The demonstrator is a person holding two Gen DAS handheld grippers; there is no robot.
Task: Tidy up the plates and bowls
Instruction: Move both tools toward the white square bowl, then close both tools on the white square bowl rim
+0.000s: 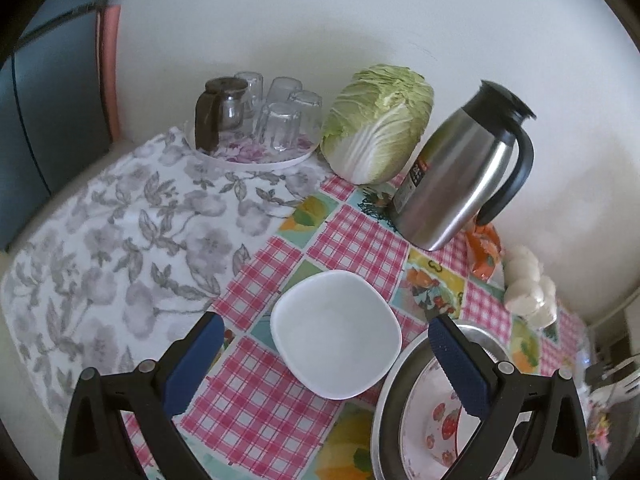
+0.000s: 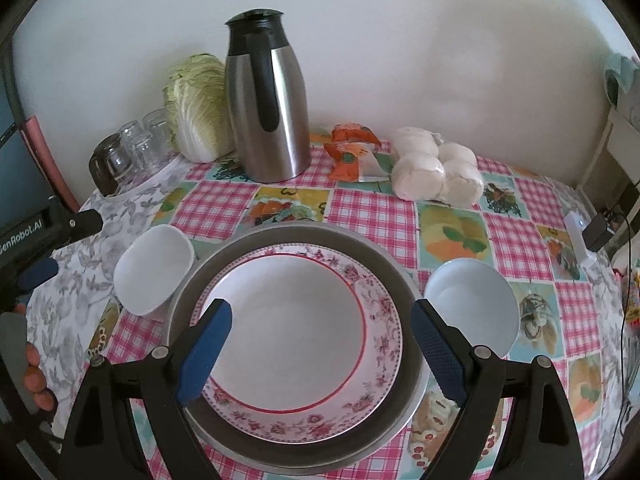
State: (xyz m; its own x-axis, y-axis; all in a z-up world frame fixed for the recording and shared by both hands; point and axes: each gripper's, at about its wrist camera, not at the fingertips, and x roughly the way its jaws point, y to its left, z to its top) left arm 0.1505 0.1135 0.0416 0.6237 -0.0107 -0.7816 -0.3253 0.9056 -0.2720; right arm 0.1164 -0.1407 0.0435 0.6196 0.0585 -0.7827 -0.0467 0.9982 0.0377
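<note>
Behind the floral plate (image 2: pixel 296 344) in its metal tray (image 2: pixel 304 236) stand a thermos (image 2: pixel 272 120), cabbage (image 2: pixel 200 108) and glasses (image 2: pixel 140 144); both the right gripper (image 2: pixel 320 348) and the left gripper (image 1: pixel 324 364) gape empty; square bowl (image 1: pixel 336 332) and round bowl (image 2: pixel 472 304) flank the tray on a checked tablecloth (image 2: pixel 372 208).

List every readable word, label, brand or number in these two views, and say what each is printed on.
"enRobot.AI": white lettering, its start cut off by the picture's edge, on the black body of the left gripper, in the right wrist view.
Dark label on the steel thermos jug: print too small and blurred to read.
Orange food packet: markings not legible.
Nothing else can be read.
</note>
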